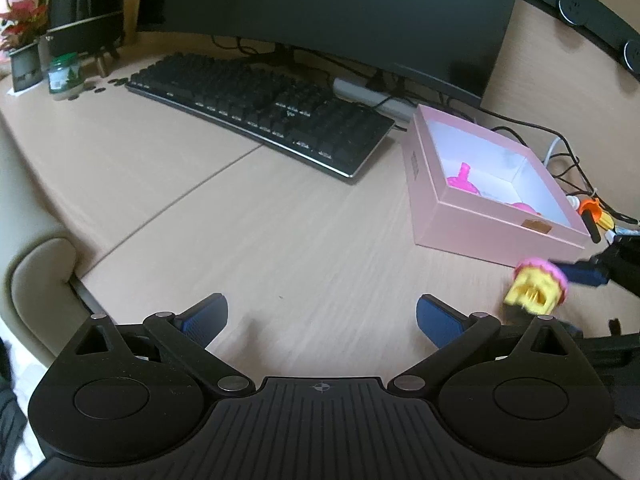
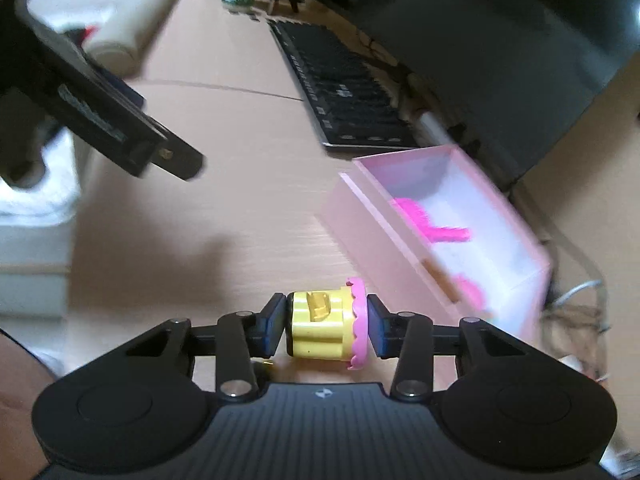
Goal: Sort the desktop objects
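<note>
While sorting proceeds | right gripper [image 2: 327,330] pinching yellow plastic cupcake toy with pink frill [image 2: 326,328] above wooden counter [image 2: 240,216], likely bound for pink cardboard box [image 2: 404,240] | left gripper [image 1: 322,320] spread, empty

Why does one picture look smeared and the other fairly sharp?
Right wrist view: the pink box and keyboard streak with motion blur, while the held yellow toy stays crisp. Left wrist view: mostly sharp, fisheye-curved desk, only that toy smeared.
</note>
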### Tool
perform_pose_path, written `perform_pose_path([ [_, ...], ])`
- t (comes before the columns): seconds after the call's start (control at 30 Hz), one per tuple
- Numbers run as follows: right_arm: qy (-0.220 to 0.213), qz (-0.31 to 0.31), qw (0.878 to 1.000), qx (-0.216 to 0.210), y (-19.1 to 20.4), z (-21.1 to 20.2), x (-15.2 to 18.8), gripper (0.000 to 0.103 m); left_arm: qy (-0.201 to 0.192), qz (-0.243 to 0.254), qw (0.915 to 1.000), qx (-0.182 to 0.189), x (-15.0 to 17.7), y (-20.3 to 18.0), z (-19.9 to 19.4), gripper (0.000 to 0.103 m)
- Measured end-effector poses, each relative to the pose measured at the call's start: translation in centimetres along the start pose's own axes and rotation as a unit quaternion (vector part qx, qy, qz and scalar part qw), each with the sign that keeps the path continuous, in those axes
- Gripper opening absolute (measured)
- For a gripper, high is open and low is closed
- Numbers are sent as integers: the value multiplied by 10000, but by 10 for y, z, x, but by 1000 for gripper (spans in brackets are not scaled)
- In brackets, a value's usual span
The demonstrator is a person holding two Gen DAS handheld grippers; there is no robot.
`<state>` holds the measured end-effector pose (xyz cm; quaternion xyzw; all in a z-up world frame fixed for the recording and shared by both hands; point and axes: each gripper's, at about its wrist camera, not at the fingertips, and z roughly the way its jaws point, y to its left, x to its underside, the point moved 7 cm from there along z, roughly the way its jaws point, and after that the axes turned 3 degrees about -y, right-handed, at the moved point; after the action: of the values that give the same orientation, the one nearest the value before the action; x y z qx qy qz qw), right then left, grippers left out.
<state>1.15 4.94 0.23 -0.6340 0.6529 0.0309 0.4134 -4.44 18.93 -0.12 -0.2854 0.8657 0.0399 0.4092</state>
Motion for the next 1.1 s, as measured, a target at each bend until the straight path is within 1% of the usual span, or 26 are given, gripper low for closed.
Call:
perform_pose_path([
  [0.03, 9, -150, 9998, 108, 3, 1, 1, 42, 15, -2, 10000, 2, 1, -1, 1, 103],
  [0.1, 37, -333, 9993, 183, 11, 3, 3, 42, 42, 26, 10000, 6, 3, -3, 3, 103],
  [0.2, -56, -260, 9996, 71, 19, -3, 4, 42, 56, 120, 9999, 29, 3, -8, 2, 103],
  [0.3, -195, 184, 9990, -365, 21, -12, 2, 50, 47, 206, 9998, 38, 1, -12, 3, 103],
  [0.37, -273, 477, 9965, -633, 20, -13, 1, 51, 37, 259, 9996, 49, 0, -16, 3, 103],
  [0.43, -461, 791, 9921, -858, 17, -23, 2, 52, 32, 320, 9995, 66, -2, -19, 4, 103],
  [0.5, -714, 1117, 9868, -928, 6, -42, 4, 58, 25, 388, 9992, 97, -3, -23, 4, 103],
  [0.53, -837, 1275, 9844, -879, -2, -53, 6, 67, 15, 417, 9990, 130, -4, -25, 4, 103],
  [0.57, -943, 1427, 9819, -811, -10, -64, 11, 72, 4, 453, 9988, 180, -5, -27, 4, 103],
  [0.6, -1024, 1568, 9793, -769, -17, -76, 16, 82, -2, 481, 9986, 224, -6, -30, 4, 103],
  [0.63, -1048, 1692, 9772, -736, -24, -85, 23, 88, 0, 498, 9984, 253, -6, -33, 4, 103],
  [0.67, -1009, 1801, 9759, -703, -29, -91, 31, 90, 13, 529, 9982, 295, -6, -37, 5, 103],
  [0.73, -749, 1861, 9774, -669, -31, -90, 51, 94, 42, 593, 9975, 373, -6, -45, 7, 103],
  [0.83, -312, 1908, 9797, -523, -23, -78, 75, 95, 67, 757, 9956, 552, -4, -61, 7, 103],
  [0.87, -234, 1976, 9785, -553, -19, -72, 81, 95, 61, 821, 9945, 640, -3, -67, 6, 103],
  [0.97, -190, 2222, 9725, -670, -11, -62, 88, 94, 46, 1041, 9906, 884, 1, -82, 1, 103],
  [1.0, -195, 2285, 9710, -671, -10, -58, 88, 91, 24, 1105, 9893, 951, 2, -86, -1, 103],
  [1.03, -153, 2343, 9698, -662, -8, -57, 89, 79, 7, 1145, 9884, 995, 3, -89, -2, 103],
  [1.1, -139, 2436, 9679, -598, -8, -59, 90, 75, -50, 1182, 9871, 1079, 6, -96, -4, 103],
])
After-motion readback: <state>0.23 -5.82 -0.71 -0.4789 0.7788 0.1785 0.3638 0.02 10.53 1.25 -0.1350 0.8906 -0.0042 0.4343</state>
